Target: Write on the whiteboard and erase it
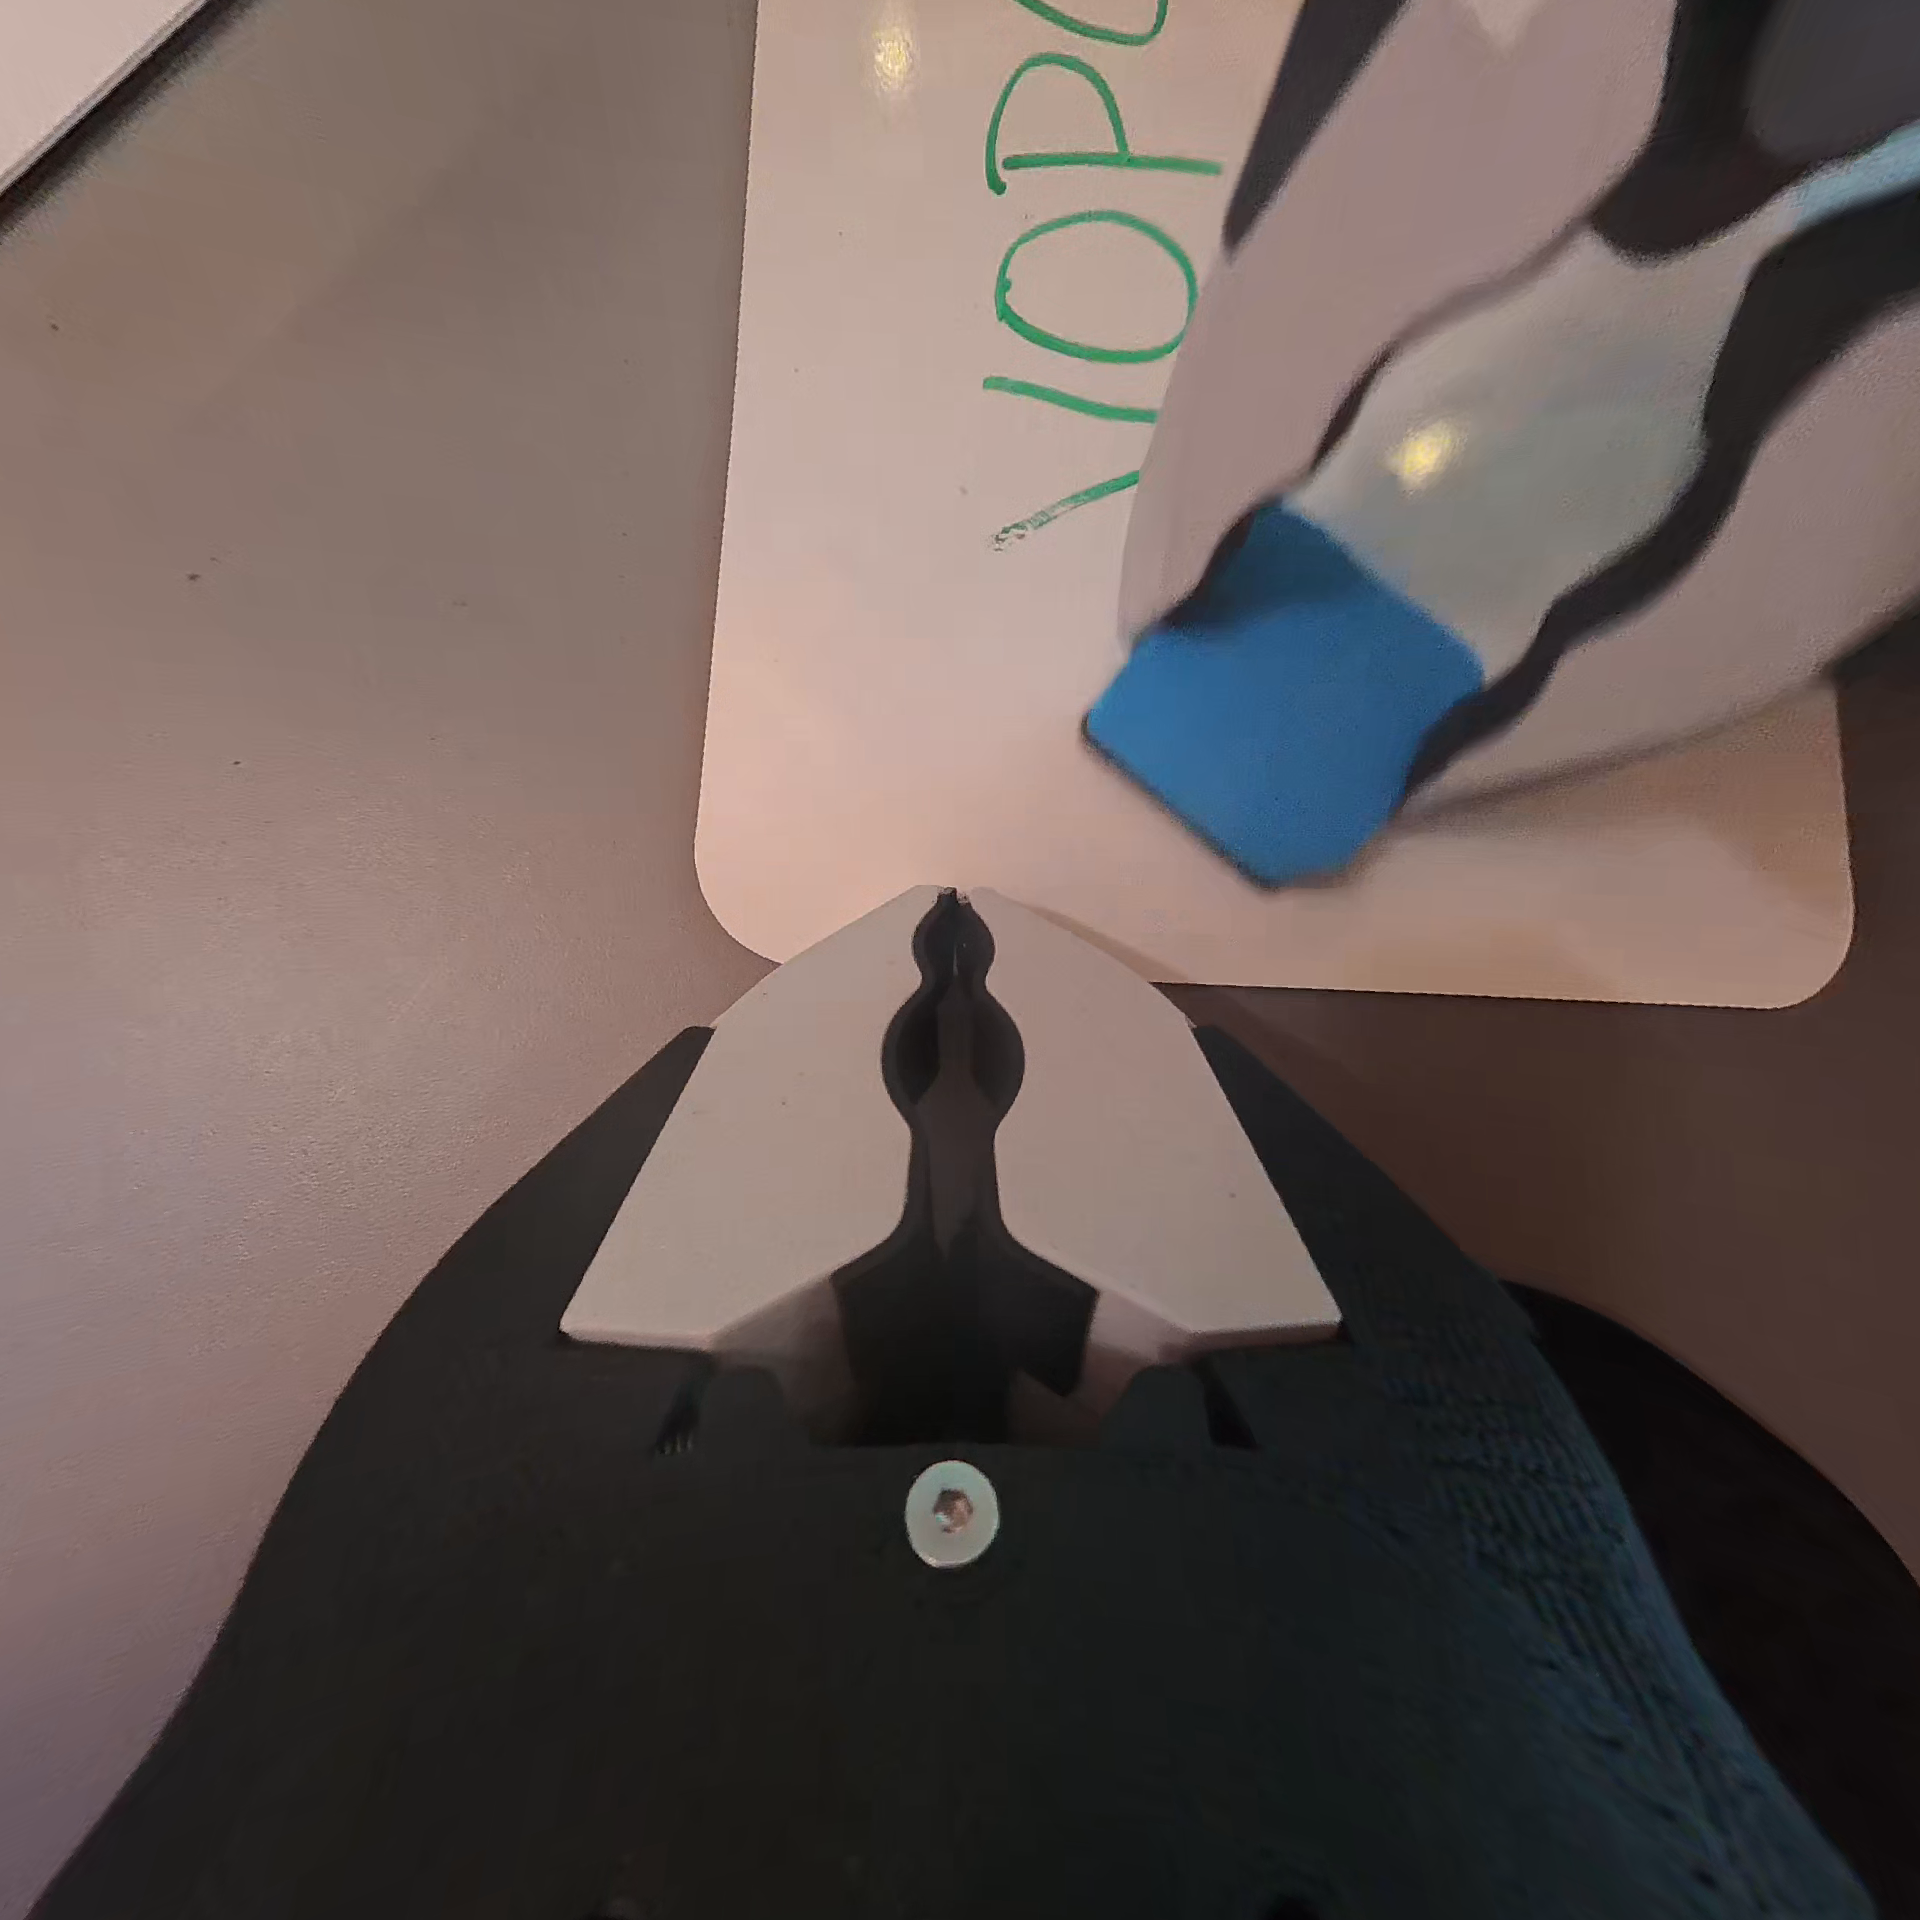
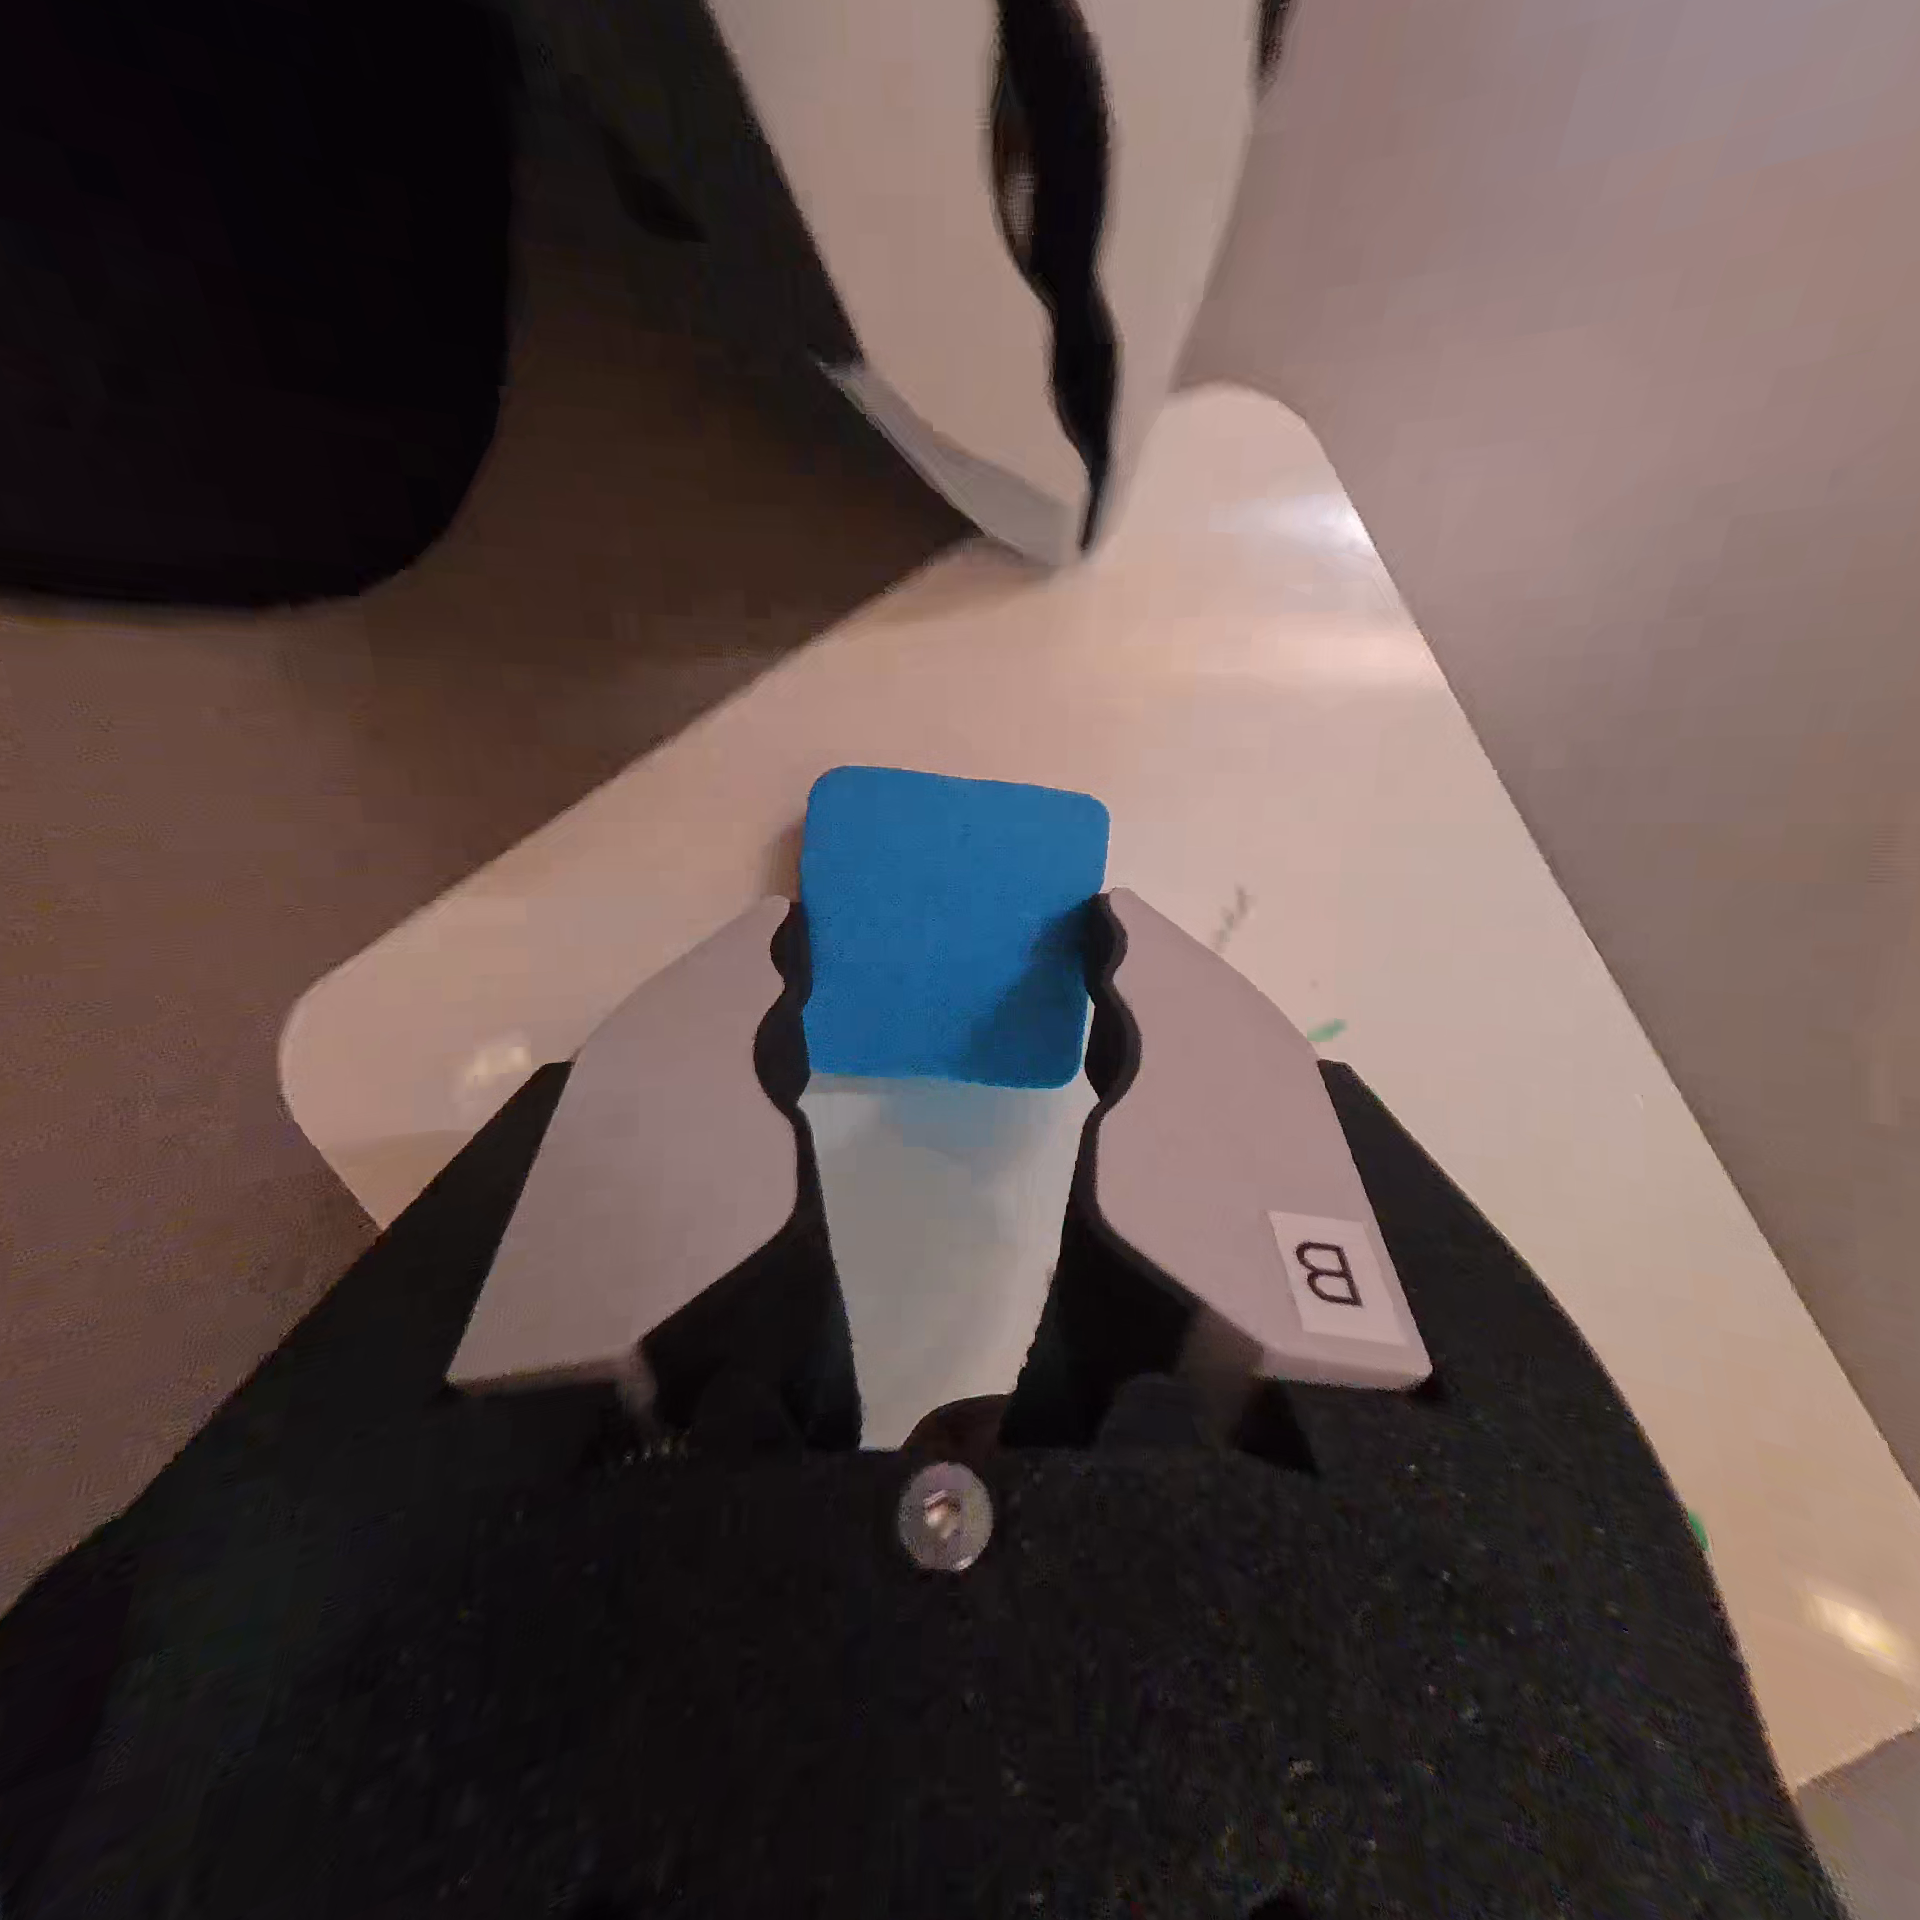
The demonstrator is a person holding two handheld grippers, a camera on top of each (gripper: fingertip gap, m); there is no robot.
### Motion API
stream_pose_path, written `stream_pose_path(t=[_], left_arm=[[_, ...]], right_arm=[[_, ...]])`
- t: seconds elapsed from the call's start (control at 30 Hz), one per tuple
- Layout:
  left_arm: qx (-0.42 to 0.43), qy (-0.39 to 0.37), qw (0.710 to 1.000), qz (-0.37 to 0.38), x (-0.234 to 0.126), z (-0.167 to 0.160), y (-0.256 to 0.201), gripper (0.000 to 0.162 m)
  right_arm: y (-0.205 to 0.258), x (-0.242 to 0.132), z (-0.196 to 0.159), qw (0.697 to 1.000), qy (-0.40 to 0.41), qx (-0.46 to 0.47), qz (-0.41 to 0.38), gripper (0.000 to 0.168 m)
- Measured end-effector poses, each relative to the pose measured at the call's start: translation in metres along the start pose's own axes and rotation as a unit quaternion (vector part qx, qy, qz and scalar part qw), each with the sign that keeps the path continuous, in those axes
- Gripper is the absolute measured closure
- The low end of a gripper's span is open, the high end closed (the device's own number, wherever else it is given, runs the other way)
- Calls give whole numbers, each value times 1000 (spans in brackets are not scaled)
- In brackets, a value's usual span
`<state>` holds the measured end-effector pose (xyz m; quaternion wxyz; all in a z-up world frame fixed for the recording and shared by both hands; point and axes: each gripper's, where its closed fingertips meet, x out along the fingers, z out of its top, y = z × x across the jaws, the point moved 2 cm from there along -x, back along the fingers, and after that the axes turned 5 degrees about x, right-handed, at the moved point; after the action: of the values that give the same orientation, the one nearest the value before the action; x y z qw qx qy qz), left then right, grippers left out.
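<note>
Erasing is under way: the right gripper (image 2: 945,925) is pinching the blue eraser (image 2: 951,925) on the whiteboard (image 1: 883,675), seemingly touching; the left gripper (image 1: 951,896), pressed together, is pinning its edge. Next: sweeping toward the green writing (image 1: 1091,301).

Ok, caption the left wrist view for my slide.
Shut left gripper pins whiteboard; right gripper wipes with blue eraser.

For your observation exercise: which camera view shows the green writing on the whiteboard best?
The left wrist view: green writing runs clearly up the whiteboard. The right wrist view shows only small green traces beside the right gripper holding the blue eraser.
</note>
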<state>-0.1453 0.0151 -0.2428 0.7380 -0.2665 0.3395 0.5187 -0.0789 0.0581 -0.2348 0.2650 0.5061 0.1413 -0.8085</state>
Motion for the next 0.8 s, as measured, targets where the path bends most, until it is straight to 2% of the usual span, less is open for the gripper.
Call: stream_pose_path(t=[0.07, 0.13, 0.17, 0.23, 0.3, 0.33, 0.4, 0.47, 0.53, 0.6, 0.63, 0.73, 0.8], left_arm=[[3, 0, 1000, 1, 0, 0, 0, 160], [5, 1, 1000, 4, 0, 0, 0, 160], [7, 2, 1000, 5, 0, 0, 0, 160], [5, 1, 1000, 3, 1, 0, 0, 160], [4, 1, 1000, 2, 1, 0, 0, 160], [4, 1, 1000, 2, 0, 0, 0, 160], [6, 1, 1000, 4, -1, 0, 0, 160], [8, 2, 1000, 5, -1, 0, -1, 160], [7, 1, 1000, 4, -1, 0, 0, 160], [6, 1, 1000, 3, -1, 0, -1, 160], [6, 1, 1000, 3, -1, 0, -1, 160], [8, -2, 1000, 2, -1, 0, -1, 160], [10, 0, 1000, 4, -1, 0, -1, 160]], right_arm=[[-49, -12, -22, 996, 19, 64, -62, 116], [-78, -13, -22, 988, -10, 127, -91, 116], [-77, -9, -13, 986, -27, 128, -105, 116], [-43, 2, 5, 993, -42, 80, -71, 116], [-31, -1, -2, 998, -21, 52, -43, 116], [-42, -6, -10, 996, -16, 71, -44, 116], [-84, -16, -26, 985, -11, 138, -101, 116], [-93, -13, -20, 977, -37, 164, -128, 116], [-56, -3, -4, 989, -51, 114, -83, 116], [-34, -6, -12, 996, -32, 70, -53, 116], [-41, -12, -22, 995, -30, 86, -45, 116], [-104, -34, -61, 972, -29, 198, -122, 116], [-112, -32, -56, 962, -48, 218, -154, 116]])
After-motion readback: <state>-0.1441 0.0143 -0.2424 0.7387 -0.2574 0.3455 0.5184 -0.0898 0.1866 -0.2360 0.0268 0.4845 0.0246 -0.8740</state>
